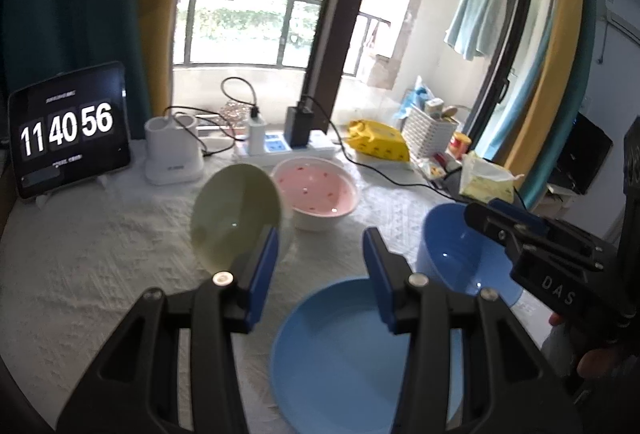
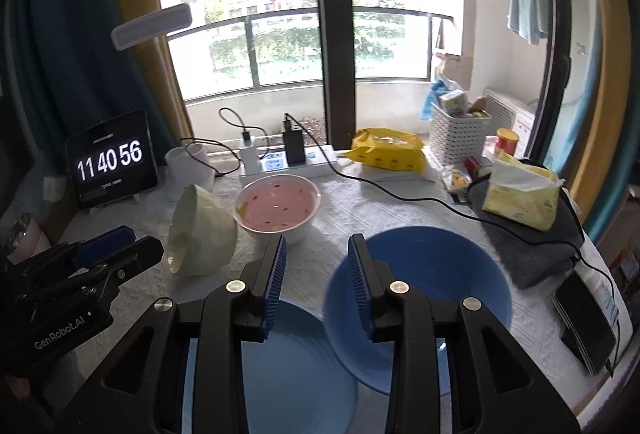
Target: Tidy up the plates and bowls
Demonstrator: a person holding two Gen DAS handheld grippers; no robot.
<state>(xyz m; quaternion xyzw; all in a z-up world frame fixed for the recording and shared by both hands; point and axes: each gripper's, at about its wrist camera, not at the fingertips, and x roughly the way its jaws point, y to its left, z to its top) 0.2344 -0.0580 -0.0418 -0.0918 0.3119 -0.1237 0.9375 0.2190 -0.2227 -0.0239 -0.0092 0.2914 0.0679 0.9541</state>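
Two blue dishes (image 2: 420, 274) sit beside a tipped green bowl (image 2: 202, 234).

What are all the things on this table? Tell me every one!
Green bowl: 1, pale green, tipped on its side, left.
Pink bowl: 1, pink inside, upright, middle.
Blue bowl: 1, blue, right front.
Blue plate: 1, light blue, front.
Clock tablet: 1, black, back left.
Power strip: 1, white, back.
Yellow packet: 1, back right.
Basket: 1, white, back right.
Tissue pack: 1, yellow, right.
Left gripper: open.
Right gripper: open.
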